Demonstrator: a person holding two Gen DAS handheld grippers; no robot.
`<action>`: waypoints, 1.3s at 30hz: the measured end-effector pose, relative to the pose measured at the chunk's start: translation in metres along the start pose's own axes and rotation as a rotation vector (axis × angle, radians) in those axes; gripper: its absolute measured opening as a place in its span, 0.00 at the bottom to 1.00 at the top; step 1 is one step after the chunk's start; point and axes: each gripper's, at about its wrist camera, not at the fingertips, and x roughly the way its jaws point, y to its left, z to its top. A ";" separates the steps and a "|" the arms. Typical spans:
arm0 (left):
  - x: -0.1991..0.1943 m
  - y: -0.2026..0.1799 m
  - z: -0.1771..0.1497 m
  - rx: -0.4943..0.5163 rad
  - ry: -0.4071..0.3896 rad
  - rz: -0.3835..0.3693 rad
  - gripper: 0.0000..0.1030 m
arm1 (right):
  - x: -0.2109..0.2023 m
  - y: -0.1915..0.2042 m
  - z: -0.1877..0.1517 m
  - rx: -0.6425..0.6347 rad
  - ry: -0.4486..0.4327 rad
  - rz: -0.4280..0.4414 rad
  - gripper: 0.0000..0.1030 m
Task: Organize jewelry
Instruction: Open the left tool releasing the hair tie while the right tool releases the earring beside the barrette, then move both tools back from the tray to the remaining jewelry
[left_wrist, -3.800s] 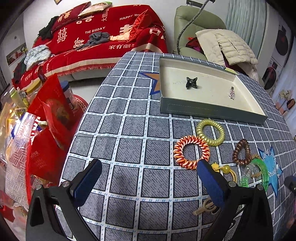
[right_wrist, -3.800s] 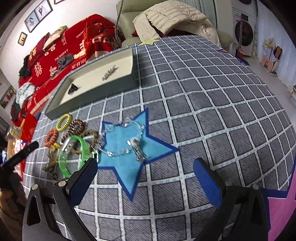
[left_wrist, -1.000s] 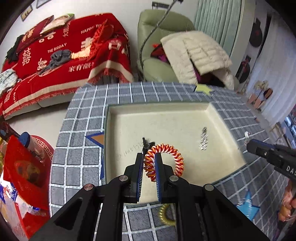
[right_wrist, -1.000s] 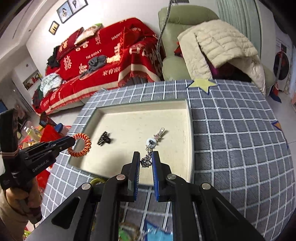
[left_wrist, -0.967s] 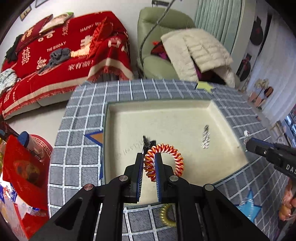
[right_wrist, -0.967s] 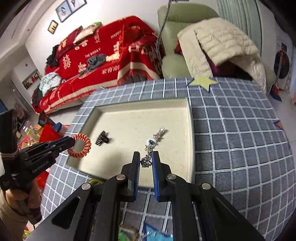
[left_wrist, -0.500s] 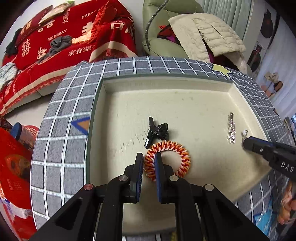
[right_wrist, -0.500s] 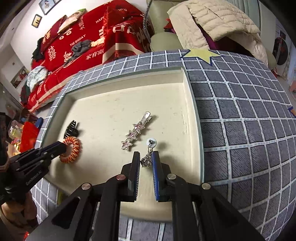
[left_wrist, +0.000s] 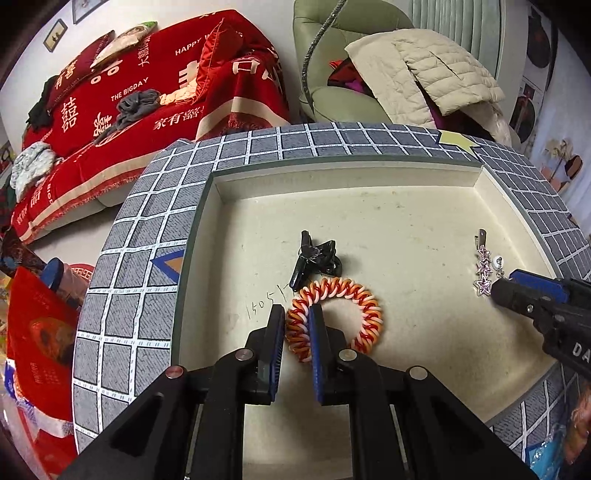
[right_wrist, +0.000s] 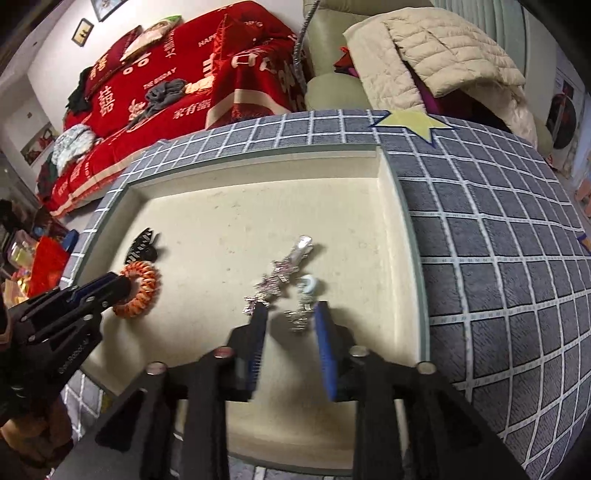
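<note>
A cream-lined tray (left_wrist: 369, 162) (right_wrist: 406, 206) sits on the checked tablecloth. My left gripper (left_wrist: 296, 314) is shut on an orange-and-white coil hair tie (left_wrist: 354, 299) (right_wrist: 142, 284), which rests on the tray floor next to a black claw clip (left_wrist: 314, 258) (right_wrist: 142, 245). My right gripper (right_wrist: 290, 314) is opening; a small silver charm with a white bead (right_wrist: 304, 302) (left_wrist: 496, 263) lies between its jaws, free of the pads. A silver star hair clip (right_wrist: 280, 273) (left_wrist: 483, 266) lies just left of it.
The grey checked tablecloth (right_wrist: 498, 258) surrounds the tray, with a yellow star patch (right_wrist: 410, 123) behind it. A red-covered sofa (left_wrist: 147, 85) and a green armchair with a beige jacket (left_wrist: 424, 70) stand beyond. Red bags (left_wrist: 33, 332) sit left of the table.
Both grippers have come down into the tray. The hair tie now lies on the tray floor, still gripped. The right jaws have spread and the charm lies loose between them.
</note>
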 end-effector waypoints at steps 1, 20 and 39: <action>-0.001 0.000 0.000 -0.001 -0.002 0.000 0.33 | -0.002 0.001 0.000 0.000 -0.006 0.000 0.46; -0.045 -0.001 0.005 -0.002 -0.141 0.025 1.00 | -0.053 -0.003 0.005 0.071 -0.122 0.053 0.78; -0.114 0.012 -0.021 -0.042 -0.198 -0.001 1.00 | -0.123 0.007 -0.019 0.108 -0.281 0.128 1.00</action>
